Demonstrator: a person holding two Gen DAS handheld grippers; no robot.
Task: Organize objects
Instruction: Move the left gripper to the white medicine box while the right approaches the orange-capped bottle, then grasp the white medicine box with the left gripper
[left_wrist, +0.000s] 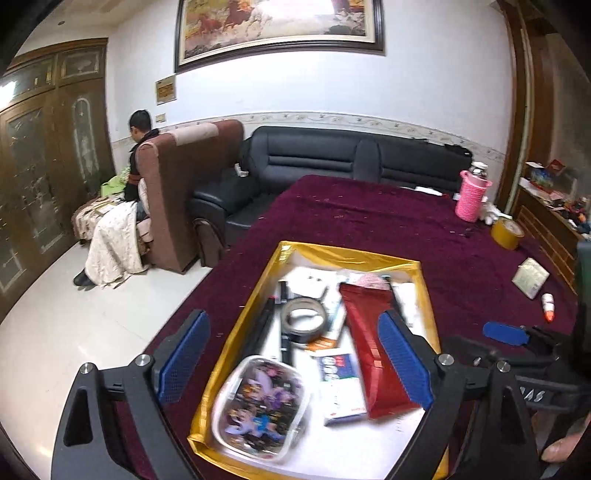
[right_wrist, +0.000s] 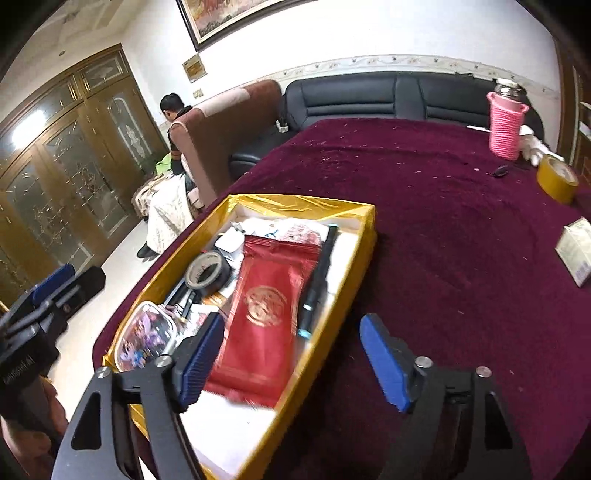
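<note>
Maroon-clothed desk (left_wrist: 369, 221) carrying gold-rimmed box (left_wrist: 255, 291), left claw (left_wrist: 295, 362) released above box, red packet (left_wrist: 369, 343) inside box beside grey tape roll (left_wrist: 303, 318); right-wrist view, right claw (right_wrist: 291, 358) released, empty, straddling box's near wall, red packet inside box.

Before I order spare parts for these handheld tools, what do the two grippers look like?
Both match. The left gripper has black angular arms with triangular cutouts, round silver bolts at the pivots, and fingers faced with blue ribbed pads. The right gripper shows the same black frame, silver bolts and blue ribbed pads. White lettering marks each black body, too blurred to read. No cables show.
</note>
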